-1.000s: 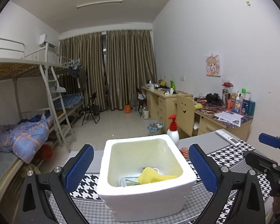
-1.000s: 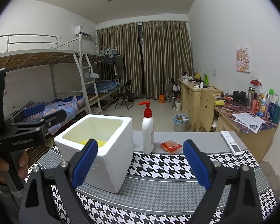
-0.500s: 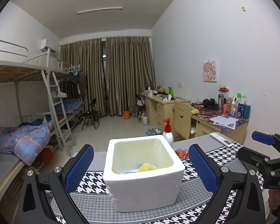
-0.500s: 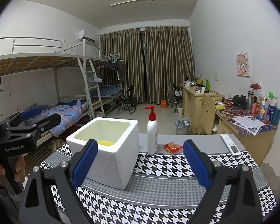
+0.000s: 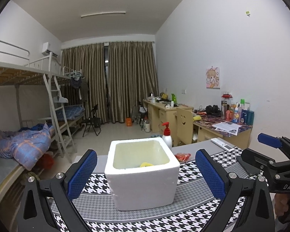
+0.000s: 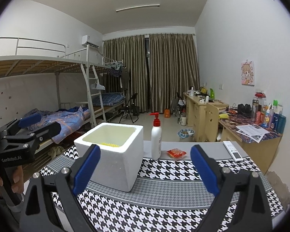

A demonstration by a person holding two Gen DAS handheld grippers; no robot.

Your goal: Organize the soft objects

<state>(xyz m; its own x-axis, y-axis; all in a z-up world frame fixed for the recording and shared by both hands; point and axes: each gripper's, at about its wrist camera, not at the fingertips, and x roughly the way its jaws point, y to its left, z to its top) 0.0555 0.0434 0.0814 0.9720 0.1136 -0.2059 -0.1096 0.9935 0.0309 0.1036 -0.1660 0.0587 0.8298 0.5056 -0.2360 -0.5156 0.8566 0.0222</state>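
Note:
A white foam box [image 5: 143, 176] [image 6: 114, 154] stands on the houndstooth tablecloth [image 5: 98, 203] [image 6: 164, 203]. A yellow soft object [image 5: 146, 164] [image 6: 109, 145] lies inside it, mostly hidden by the rim. A small red-orange packet [image 5: 182, 157] [image 6: 176, 152] lies on the table behind the box. My left gripper [image 5: 146, 176] is open, its blue pads either side of the box, held back from it. My right gripper [image 6: 145, 171] is open and empty, nearer the table's front.
A white pump bottle with a red top [image 5: 166, 135] [image 6: 156, 139] stands beside the box. A white remote [image 5: 222, 147] [image 6: 233, 150] lies at the table's right. Desks, a chair and a bunk bed fill the room behind.
Both grippers have drawn back and up from the foam box, which looks smaller and farther now. Both stay open. The yellow object has stayed in the box.

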